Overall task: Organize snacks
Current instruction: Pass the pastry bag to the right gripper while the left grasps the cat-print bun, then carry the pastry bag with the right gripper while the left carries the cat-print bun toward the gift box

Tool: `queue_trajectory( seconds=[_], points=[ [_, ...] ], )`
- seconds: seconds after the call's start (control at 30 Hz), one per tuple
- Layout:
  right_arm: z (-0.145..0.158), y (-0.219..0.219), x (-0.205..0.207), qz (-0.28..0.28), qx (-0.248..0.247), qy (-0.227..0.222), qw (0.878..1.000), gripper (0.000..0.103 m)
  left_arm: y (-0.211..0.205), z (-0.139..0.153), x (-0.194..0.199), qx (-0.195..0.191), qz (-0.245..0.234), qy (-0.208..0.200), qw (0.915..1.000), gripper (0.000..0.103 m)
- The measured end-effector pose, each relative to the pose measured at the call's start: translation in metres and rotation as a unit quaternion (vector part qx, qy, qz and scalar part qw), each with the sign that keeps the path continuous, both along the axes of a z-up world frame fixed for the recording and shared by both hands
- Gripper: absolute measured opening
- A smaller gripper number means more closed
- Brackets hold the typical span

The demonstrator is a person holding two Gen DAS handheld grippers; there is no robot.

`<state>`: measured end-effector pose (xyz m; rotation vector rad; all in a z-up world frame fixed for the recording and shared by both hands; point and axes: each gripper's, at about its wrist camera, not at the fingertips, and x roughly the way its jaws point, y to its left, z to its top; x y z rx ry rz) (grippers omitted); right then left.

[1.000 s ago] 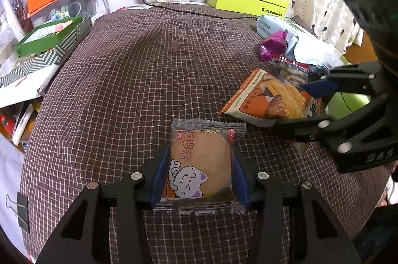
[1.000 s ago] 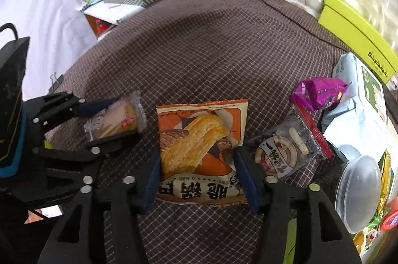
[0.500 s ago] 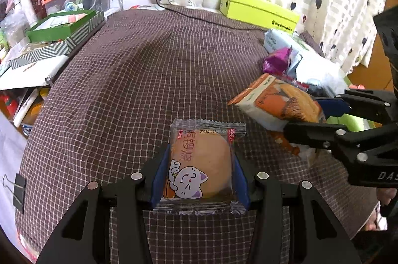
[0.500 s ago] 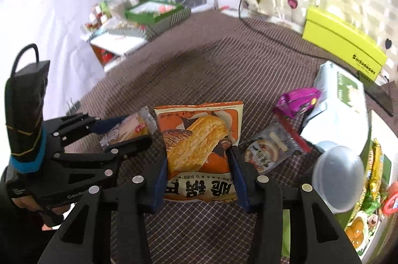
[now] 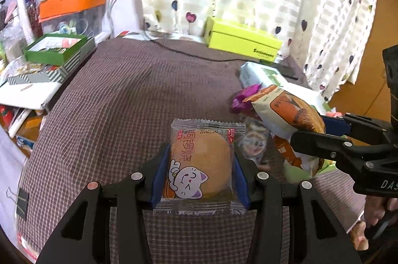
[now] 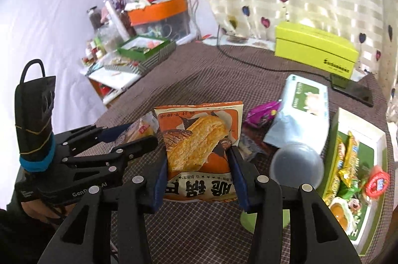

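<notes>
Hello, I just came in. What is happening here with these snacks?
A person is sorting snacks over a table with a checked cloth, a gripper in each hand. The left gripper is clamped on a clear-wrapped round cake with a cartoon cat. The right gripper is clamped on an orange pastry packet. More snacks lie in an open green box at the right.

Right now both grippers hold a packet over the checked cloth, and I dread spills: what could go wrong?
The orange pastry bag is pinched only at its lower half by the right gripper, so it could flop or slip.

The two grippers are close together; the left gripper with the cat-print cake could bump the bag.

Either could knock the clear round lid nearby.
</notes>
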<state>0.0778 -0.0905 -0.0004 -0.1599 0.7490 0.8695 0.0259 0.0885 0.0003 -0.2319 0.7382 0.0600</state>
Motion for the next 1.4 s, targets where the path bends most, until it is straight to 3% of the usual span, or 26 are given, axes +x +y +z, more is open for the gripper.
queue_trajectory(
  seconds=[0.5, 1.4],
  points=[
    [0.005, -0.078, 0.017, -0.092, 0.027, -0.003, 0.995, 0.045, -0.057, 0.026, 0.028, 0.01, -0.075, -0.026, 0.9968, 0.048],
    [-0.019, -0.179, 0.036, -0.207, 0.038, 0.023, 0.977, 0.045, -0.155, 0.039, 0.073, 0.02, -0.189, -0.023, 0.9814, 0.048]
  ],
)
